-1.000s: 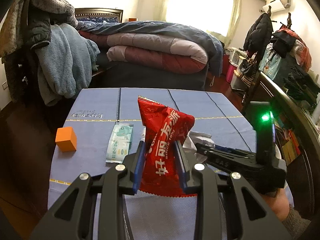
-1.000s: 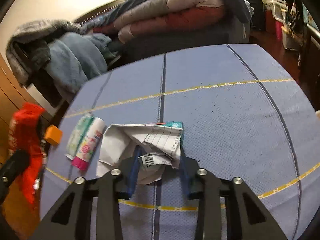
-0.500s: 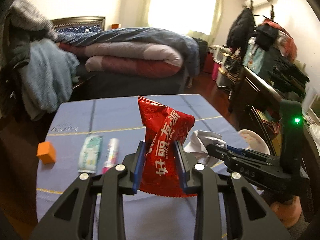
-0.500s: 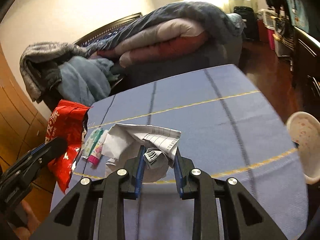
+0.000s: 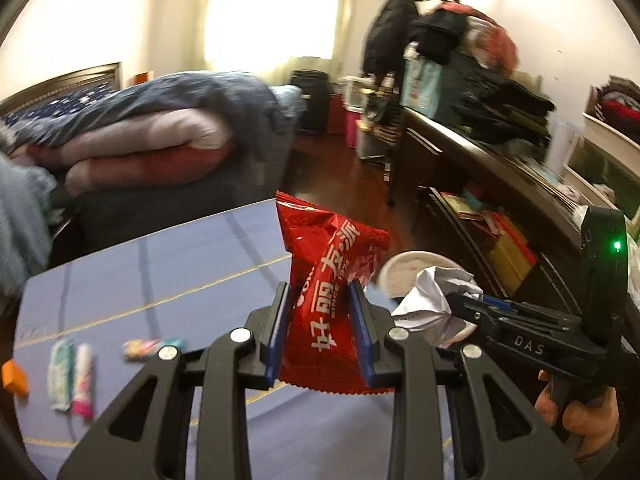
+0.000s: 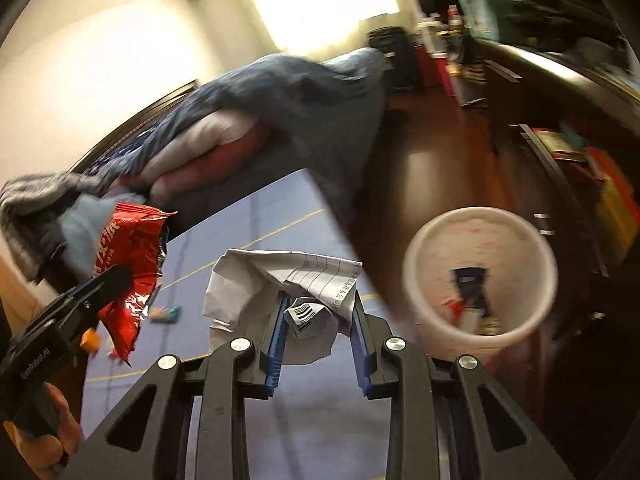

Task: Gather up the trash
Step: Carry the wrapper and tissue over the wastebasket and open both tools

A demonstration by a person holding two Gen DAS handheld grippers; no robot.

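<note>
Left tool (image 5: 320, 328): clenched on the crinkled red foil snack bag (image 5: 328, 304) with white lettering, which stands upright between the blue pads, above the table.
Right tool (image 6: 316, 332): grasping a crumpled white sheet of printed paper (image 6: 280, 280), a barcode scrap showing between its pads; the jaws have just eased slightly wider, paper between them.
Table (image 5: 160, 280): blue-violet cloth with yellow and dark lines.
Left on the table: a pale green packet (image 5: 60, 372) and a pink-and-white packet (image 5: 82, 380) side by side, a small colourful wrapper (image 5: 152, 346) near them, an orange block (image 5: 14, 378) at the left edge.
White round bin (image 6: 480, 276): on the dark wood floor past the table's edge, open mouth up, some trash inside, blurred.
Far: bed (image 5: 140, 136) piled with folded quilts.
</note>
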